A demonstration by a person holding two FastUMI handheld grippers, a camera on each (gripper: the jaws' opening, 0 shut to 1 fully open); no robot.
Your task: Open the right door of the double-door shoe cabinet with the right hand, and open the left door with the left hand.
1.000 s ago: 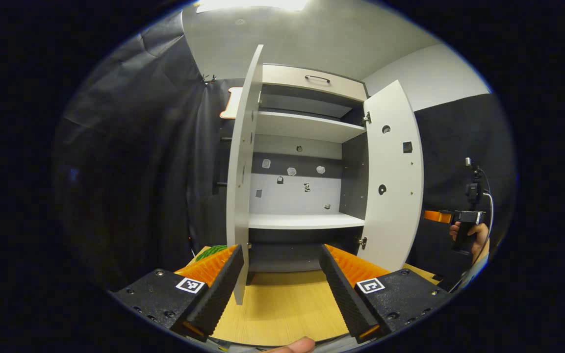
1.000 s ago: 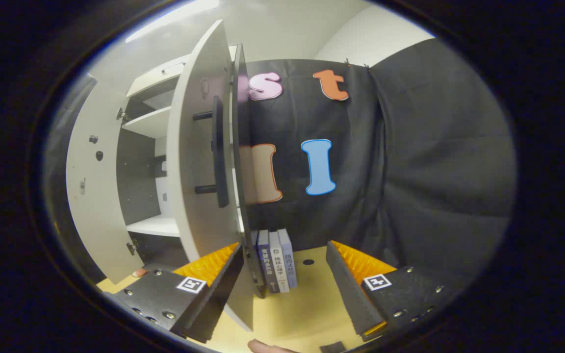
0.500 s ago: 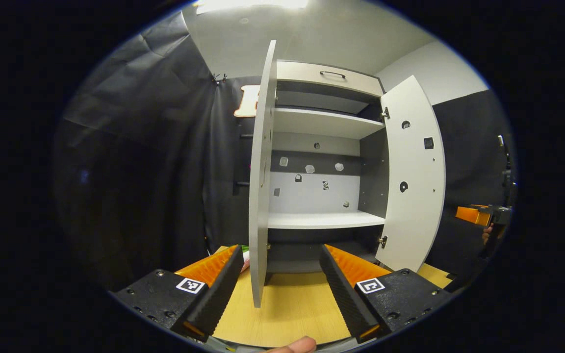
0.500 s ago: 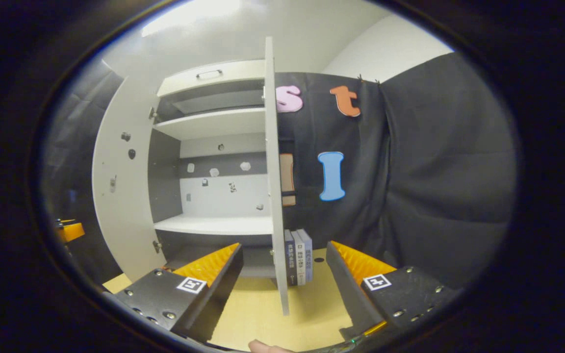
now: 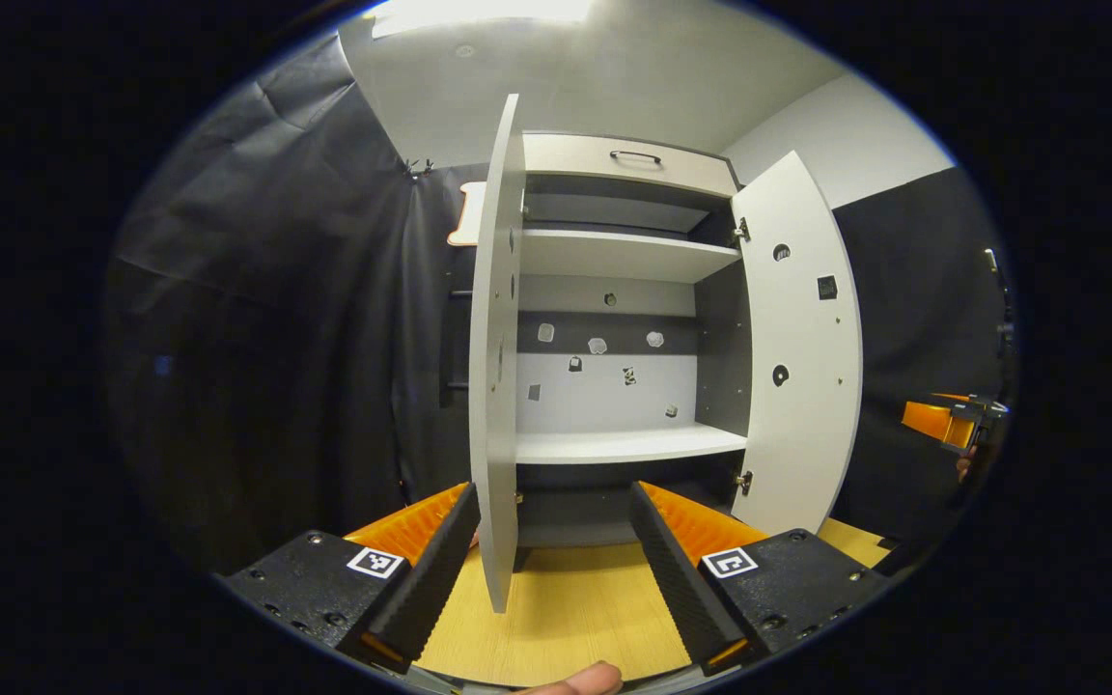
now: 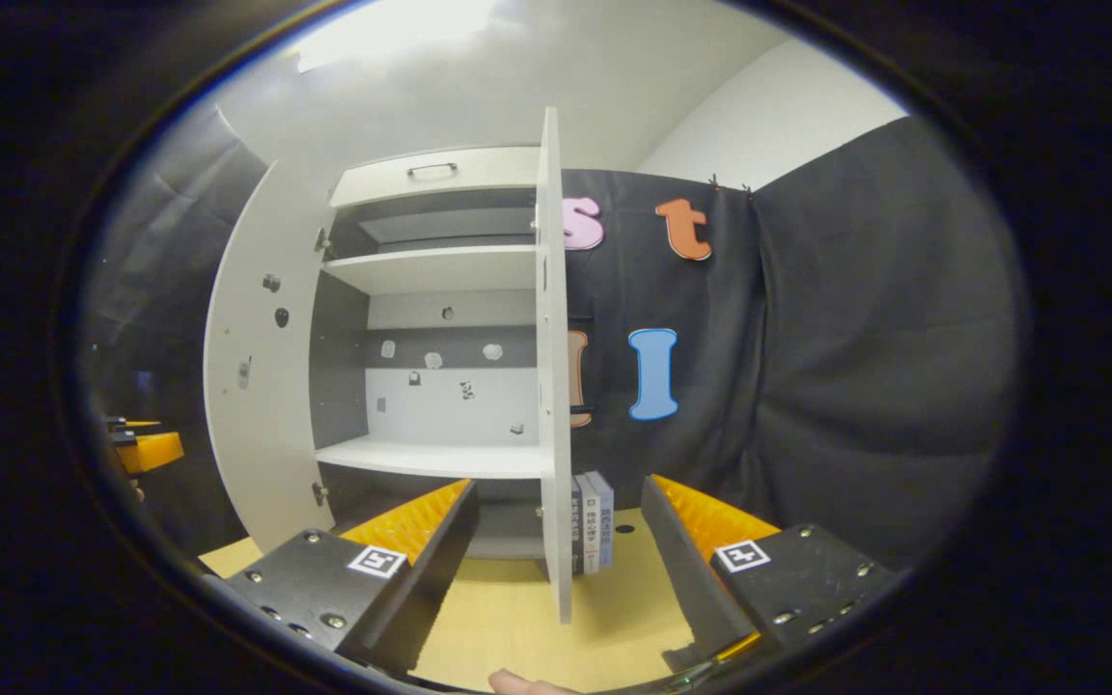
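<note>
3 books [image 6: 592, 521] are standing on the worktop [image 6: 604, 618] just ahead of your right hand-held gripper [image 6: 556, 560], right of the door edge. Your right hand-held gripper is gaping wide, gripping nothing, with the right door [image 6: 552, 386] standing edge-on between its fingers. Your left hand-held gripper [image 5: 551, 565] is likewise spread wide and empty, with the left door [image 5: 494, 386] standing edge-on just inside its left finger [image 5: 426, 584]. The shoe cabinet [image 5: 614, 261] is facing you ahead, both doors swung open, shelves bare.
</note>
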